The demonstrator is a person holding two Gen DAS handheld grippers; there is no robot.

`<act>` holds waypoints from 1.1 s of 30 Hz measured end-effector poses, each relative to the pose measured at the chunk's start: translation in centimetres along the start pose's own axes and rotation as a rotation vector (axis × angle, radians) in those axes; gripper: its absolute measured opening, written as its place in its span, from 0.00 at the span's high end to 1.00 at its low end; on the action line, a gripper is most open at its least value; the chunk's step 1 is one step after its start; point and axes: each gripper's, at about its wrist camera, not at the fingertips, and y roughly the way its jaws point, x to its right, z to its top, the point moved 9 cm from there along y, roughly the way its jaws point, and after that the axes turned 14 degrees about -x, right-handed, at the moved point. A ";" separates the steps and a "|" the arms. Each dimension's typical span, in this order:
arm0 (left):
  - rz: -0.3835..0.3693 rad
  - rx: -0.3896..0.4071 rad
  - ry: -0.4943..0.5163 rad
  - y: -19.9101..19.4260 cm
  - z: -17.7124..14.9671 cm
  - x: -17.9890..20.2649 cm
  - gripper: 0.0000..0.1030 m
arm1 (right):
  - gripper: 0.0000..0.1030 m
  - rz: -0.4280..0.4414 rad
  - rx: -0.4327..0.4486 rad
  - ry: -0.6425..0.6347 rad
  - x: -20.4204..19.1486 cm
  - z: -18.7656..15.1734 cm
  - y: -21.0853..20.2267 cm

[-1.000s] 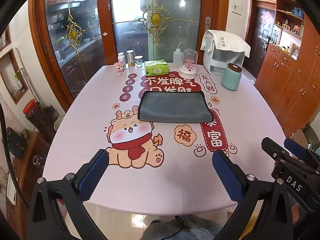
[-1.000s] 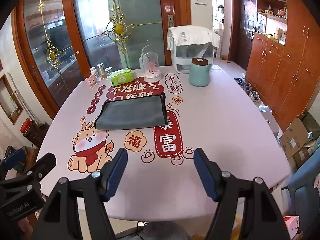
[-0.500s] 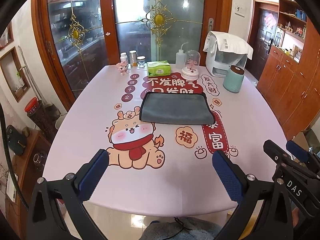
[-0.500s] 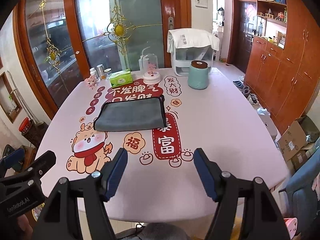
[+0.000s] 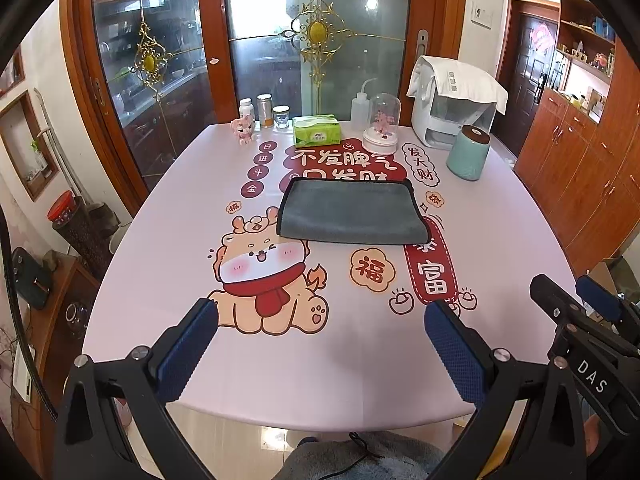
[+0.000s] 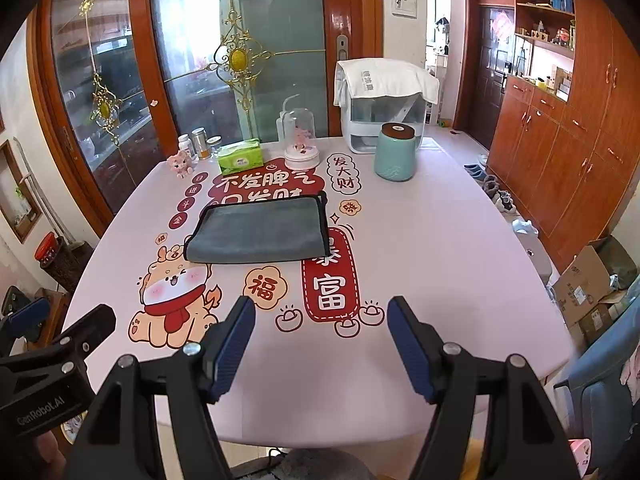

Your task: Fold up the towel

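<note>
Two handheld grippers hover at the near edge of a pale pink printed dining table [image 5: 500, 216], both with jaws spread wide and holding nothing. The left gripper [image 5: 320, 340], its blue textured pads [image 5: 188, 350] parted, points over a cartoon dog print [image 5: 264, 276]; the right gripper [image 6: 322, 344] sits just beside it on the right, its blue pads [image 6: 410, 350] parted over a red banner print [image 6: 330, 274].

Well beyond both, at mid-table, lies the dark grey microfibre towel with black trim [image 5: 352, 212], flat and already doubled over, its bound edges meeting along the right side. Bare tabletop surrounds it on the near, left and right sides; the far side is nearer the clutter.

Along the far edge stand a green tissue box [image 5: 317, 131], a clear glass dome over a pink figure on a white base [image 5: 382, 125], a translucent squeeze bottle with a bent spout [image 5: 359, 110], three small jars [image 5: 264, 111], contents unclear, and a pink animal figurine [image 5: 243, 130]. To the right are a mint-green lidded canister with a brown top [image 5: 468, 153] and a white appliance draped with a white cloth [image 5: 456, 98].

Behind the table are wood-framed glass doors with gilt ornaments [image 5: 316, 32]; wooden cabinets [image 6: 560, 132] line the right wall, with cardboard boxes [image 6: 588, 288] on the floor.
</note>
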 end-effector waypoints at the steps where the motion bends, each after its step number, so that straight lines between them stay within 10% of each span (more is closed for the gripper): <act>1: 0.001 -0.001 -0.001 0.0 -0.1 0.0 0.00 | 0.33 -0.001 0.000 -0.003 0.0 0.0 0.0; 33: 0.006 -0.052 0.002 1.5 0.1 -0.9 0.00 | 0.33 -0.009 -0.037 -0.016 -0.8 0.6 1.4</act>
